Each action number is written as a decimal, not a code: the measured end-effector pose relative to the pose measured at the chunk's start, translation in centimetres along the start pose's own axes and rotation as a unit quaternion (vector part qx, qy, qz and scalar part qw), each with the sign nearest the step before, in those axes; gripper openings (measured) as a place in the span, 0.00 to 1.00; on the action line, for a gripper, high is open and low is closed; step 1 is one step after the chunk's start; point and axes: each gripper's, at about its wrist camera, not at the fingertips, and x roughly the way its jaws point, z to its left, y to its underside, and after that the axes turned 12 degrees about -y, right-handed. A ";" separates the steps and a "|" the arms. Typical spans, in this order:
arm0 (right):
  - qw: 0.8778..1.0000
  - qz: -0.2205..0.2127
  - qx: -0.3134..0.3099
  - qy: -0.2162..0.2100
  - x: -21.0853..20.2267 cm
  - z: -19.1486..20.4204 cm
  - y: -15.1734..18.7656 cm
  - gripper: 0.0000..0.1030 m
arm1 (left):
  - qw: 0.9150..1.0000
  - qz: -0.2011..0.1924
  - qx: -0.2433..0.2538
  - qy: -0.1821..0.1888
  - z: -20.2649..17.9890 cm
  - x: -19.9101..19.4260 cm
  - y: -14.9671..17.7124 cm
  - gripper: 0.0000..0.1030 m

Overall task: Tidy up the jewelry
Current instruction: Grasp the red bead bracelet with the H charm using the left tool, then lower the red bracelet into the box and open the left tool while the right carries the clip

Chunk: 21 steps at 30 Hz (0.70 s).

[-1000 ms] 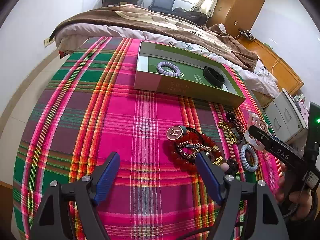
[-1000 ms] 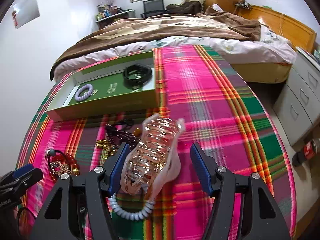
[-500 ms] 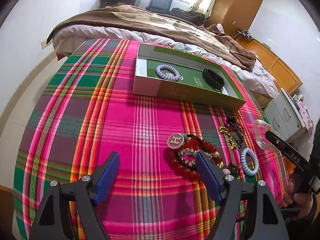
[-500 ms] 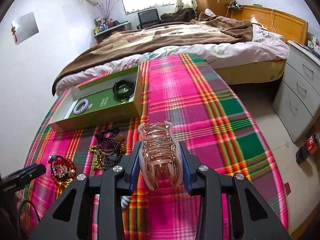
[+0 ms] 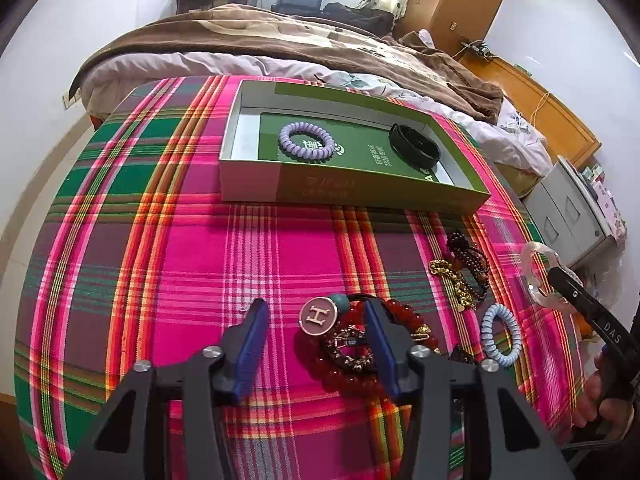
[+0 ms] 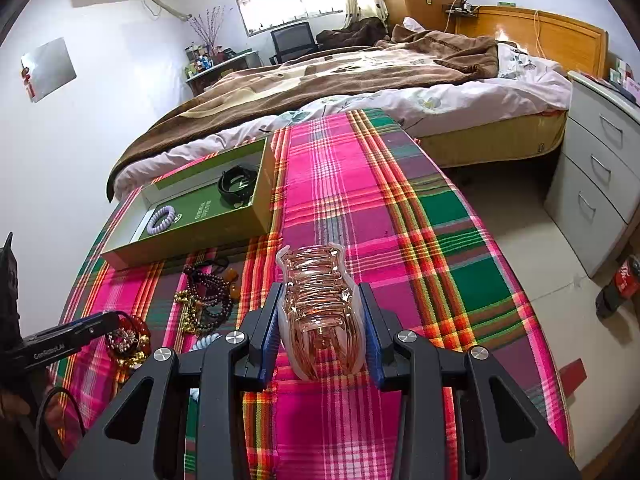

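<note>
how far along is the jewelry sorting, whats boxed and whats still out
Done: a purple coil band and black bracelet lie in the green box. In hand: the right gripper clamps a pink clear bangle. Left: red beads, gold chain, dark beads, blue coil.

Red bead bracelet (image 5: 352,376) partly hidden behind left tongs (image 5: 314,346); green box (image 5: 344,192) print too small to read.

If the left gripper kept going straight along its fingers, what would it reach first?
Probably the round H medallion and red bead bracelet on the plaid cloth; the closing left gripper has nothing between its pads. Depth is unclear.
</note>
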 end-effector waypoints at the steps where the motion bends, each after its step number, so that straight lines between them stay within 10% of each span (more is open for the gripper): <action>1: 1.000 0.000 -0.001 -0.001 0.0 0.0 0.0 0.36 | 1.000 0.001 0.000 0.003 -0.1 0.0 0.0 0.38; 9: 1.000 0.002 -0.003 -0.002 0.2 0.1 0.0 0.36 | 1.000 -0.003 0.008 0.008 -0.6 -0.1 -0.1 0.17; 21: 1.000 -0.006 -0.007 -0.004 -0.4 0.5 0.0 0.36 | 0.998 -0.034 0.008 0.052 -0.9 -3.8 -0.1 0.16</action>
